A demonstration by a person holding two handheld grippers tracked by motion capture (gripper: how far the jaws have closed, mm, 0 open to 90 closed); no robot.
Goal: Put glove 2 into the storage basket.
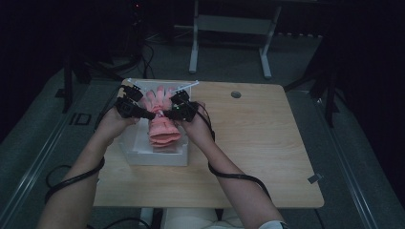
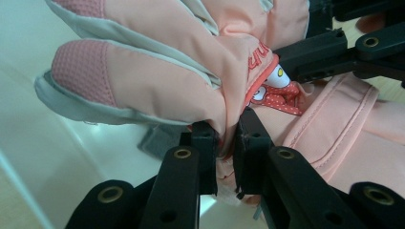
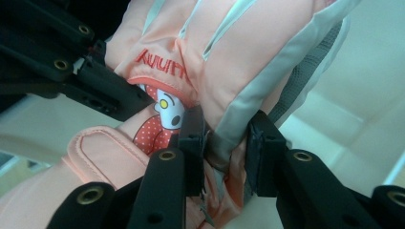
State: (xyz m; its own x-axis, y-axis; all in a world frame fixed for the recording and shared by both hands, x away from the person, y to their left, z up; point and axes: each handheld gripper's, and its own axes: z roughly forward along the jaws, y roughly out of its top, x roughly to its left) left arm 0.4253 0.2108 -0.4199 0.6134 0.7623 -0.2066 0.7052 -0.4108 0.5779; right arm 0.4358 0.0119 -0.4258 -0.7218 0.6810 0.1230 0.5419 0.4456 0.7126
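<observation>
High view: glove (image 1: pixel 162 121) cuff and palm partly covered by both grippers; the print on it is too small to read. Box (image 1: pixel 157 155) far wall hidden behind glove and hands. Left gripper view: glove fingertips cut off at top edge. Right gripper view: glove cuff runs off bottom-left corner, lettering partly blocked.

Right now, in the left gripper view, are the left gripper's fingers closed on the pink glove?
Yes: the left gripper has its black fingers pinching a fold of the pink glove between them.
</observation>
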